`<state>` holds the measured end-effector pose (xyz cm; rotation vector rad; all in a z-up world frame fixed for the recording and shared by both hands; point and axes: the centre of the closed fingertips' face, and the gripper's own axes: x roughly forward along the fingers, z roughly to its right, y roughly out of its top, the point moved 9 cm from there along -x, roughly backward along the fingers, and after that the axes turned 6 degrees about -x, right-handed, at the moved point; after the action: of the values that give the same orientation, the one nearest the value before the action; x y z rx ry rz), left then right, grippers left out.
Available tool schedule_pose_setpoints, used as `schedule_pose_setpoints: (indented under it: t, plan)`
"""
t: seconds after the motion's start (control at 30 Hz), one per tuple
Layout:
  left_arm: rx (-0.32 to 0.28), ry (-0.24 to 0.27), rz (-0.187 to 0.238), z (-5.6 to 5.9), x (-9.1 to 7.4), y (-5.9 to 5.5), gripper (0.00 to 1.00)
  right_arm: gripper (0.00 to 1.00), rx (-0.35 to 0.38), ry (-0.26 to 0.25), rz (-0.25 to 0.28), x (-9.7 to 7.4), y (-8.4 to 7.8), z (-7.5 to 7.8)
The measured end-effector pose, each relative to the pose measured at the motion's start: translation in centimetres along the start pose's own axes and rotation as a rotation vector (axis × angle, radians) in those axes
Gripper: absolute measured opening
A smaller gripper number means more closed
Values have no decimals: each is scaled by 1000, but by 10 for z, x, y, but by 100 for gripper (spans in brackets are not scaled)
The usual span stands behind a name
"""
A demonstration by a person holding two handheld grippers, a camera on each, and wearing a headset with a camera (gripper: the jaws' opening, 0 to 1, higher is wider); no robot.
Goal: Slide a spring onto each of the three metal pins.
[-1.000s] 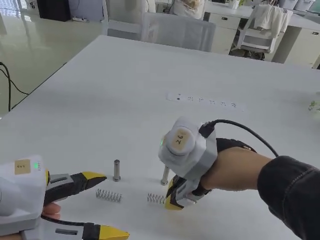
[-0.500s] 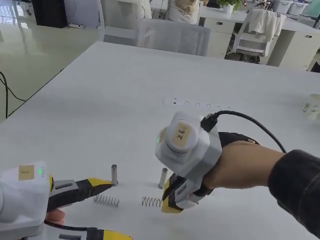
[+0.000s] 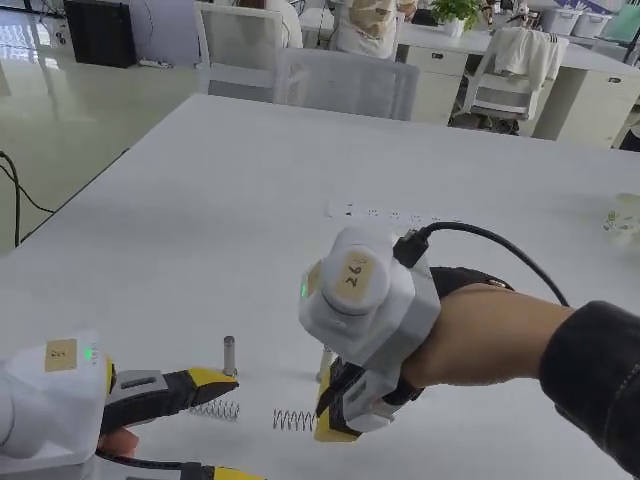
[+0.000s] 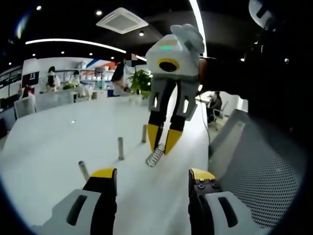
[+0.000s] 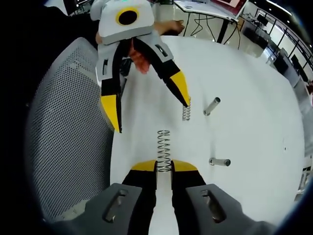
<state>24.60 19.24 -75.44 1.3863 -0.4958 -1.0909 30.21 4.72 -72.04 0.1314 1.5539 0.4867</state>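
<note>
White bench in an open office: right gripper, fingers nearly closed on one end of a spring, drawn slightly clear of the three bare pins; left gripper, fingers wide, empty, edged nearer second spring; threading looks ready to begin

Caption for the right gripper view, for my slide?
Right gripper pinches the near end of a spring on the table; open left gripper faces it, two metal pins alongside.

The right gripper is pinching one end of a spring lying on the white table. The left gripper, jaws apart, is hovering beside a second spring, near an upright pin.
</note>
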Motion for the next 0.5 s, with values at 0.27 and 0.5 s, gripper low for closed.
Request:
schedule_pose_setpoints:
  t: [0.27,0.5]
  plan:
    - [10,-8,-2,3,1,2,50,8,-18,3,13,-2,5,-2]
    - [19,-14,-3,4,2,4,47,8,-30,1,19,-4,8,-3]
